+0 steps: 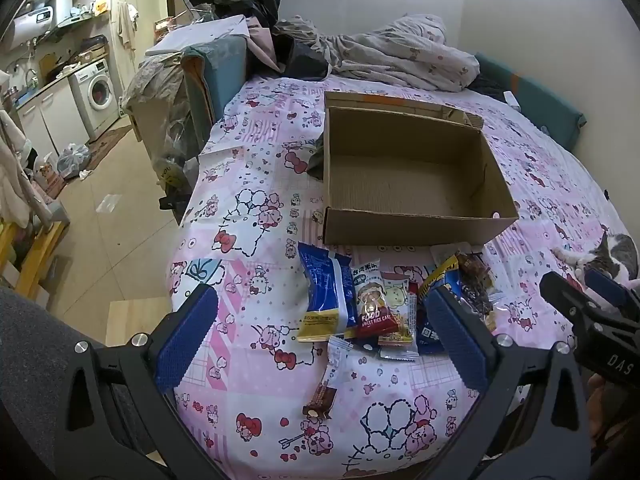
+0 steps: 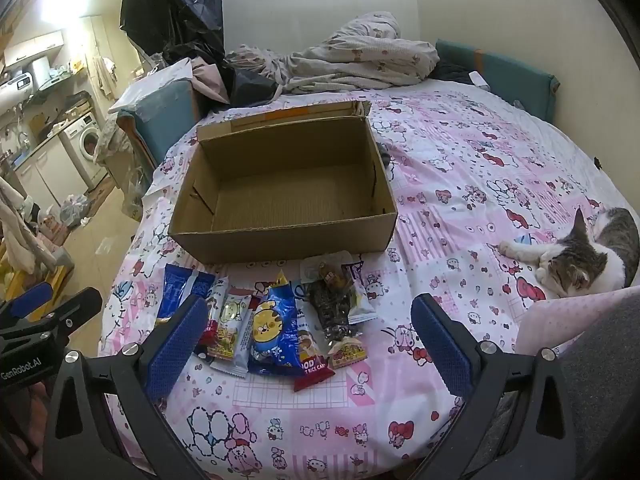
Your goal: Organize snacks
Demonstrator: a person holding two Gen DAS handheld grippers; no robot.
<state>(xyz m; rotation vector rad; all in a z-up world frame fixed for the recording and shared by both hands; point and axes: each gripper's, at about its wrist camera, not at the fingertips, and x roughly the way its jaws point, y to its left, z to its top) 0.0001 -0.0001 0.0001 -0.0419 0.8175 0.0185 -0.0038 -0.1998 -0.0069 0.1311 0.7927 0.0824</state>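
An empty cardboard box [image 1: 408,168] stands open on the pink bed sheet; it also shows in the right wrist view [image 2: 280,184]. Several snack packets lie in a row in front of it: a blue-and-white pack [image 1: 326,296], a red rice-cake pack [image 1: 370,304], a blue cat-print pack [image 2: 272,328], a dark clear pack [image 2: 336,304]. A small chocolate stick pack [image 1: 326,380] lies nearer. My left gripper [image 1: 320,332] is open and empty above the packets. My right gripper [image 2: 308,336] is open and empty above them; it also shows at the right of the left wrist view [image 1: 588,300].
A cat [image 2: 580,256] lies on the bed at the right. A crumpled duvet [image 2: 352,60] and dark clothes lie behind the box. The bed's left edge drops to the floor, with a washing machine [image 1: 98,90] and bags beyond.
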